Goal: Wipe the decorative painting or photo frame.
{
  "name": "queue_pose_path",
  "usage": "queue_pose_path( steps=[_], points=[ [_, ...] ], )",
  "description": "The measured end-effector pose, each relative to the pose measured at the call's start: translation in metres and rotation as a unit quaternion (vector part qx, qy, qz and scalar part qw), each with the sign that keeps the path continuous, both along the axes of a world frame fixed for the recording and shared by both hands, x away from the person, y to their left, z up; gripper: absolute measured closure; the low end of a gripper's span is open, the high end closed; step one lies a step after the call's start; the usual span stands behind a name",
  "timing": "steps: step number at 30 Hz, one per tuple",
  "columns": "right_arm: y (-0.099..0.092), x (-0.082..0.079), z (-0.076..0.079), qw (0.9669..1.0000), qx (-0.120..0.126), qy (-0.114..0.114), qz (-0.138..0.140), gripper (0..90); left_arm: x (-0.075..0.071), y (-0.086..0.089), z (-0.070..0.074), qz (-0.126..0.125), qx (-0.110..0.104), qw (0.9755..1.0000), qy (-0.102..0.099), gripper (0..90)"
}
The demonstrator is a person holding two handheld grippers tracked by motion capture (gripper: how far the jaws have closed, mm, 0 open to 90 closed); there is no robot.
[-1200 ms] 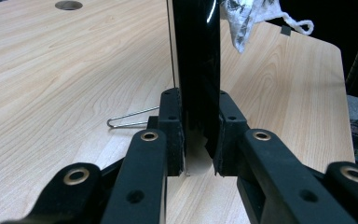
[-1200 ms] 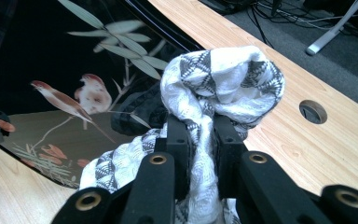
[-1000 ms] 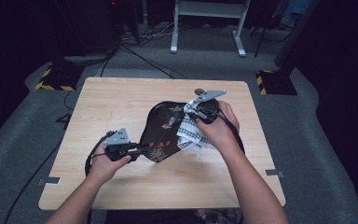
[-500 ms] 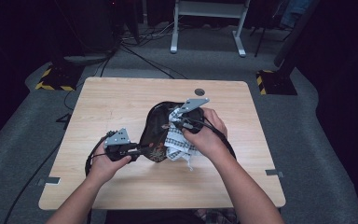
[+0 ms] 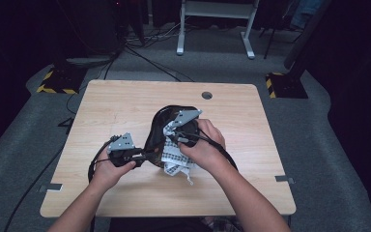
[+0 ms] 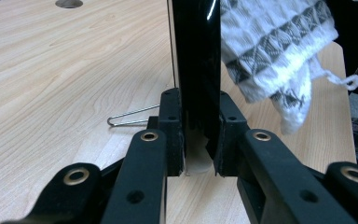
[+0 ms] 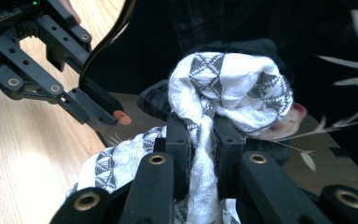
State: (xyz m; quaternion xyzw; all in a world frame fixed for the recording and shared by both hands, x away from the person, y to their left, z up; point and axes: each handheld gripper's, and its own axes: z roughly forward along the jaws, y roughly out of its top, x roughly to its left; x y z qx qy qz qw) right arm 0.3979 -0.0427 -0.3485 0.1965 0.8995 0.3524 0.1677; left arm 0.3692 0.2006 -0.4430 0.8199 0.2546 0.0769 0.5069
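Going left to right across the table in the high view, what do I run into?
Left gripper, clamped on the rim of the black tray → white patterned cloth, pinched in the right gripper → the person's right hand.

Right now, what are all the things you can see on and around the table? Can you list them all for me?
Tray: one, shiny black, tilted up at the table's middle.
Cloth: one, white with grey pattern, bunched against the tray.
Wire clip: one, silver, lying on the table in the left gripper view.
Table: one, light wood, with a round hole near its far edge.
White stand: one, on the floor behind the table.
Left gripper: one, black, shut on the tray's edge.
Right gripper: one, black, shut on the cloth.
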Motion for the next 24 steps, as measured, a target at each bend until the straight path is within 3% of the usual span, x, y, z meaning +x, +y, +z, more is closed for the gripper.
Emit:
queue_pose_path(
  steps=[6,16,24],
  points=[
    [-0.004,0.003,0.001,0.9999,0.006,0.005,-0.006,80.6,0.000,0.000,0.000,0.001,-0.003,1.0000,0.002,77.5],
    [-0.030,0.019,0.003,0.9986,0.017,0.008,-0.049,80.7,0.000,0.000,0.000,0.002,-0.004,1.0000,0.003,77.5],
    [-0.052,0.032,0.003,0.9957,0.024,0.010,-0.089,80.6,0.000,0.000,0.000,0.000,-0.006,1.0000,0.005,77.2]
  ],
)
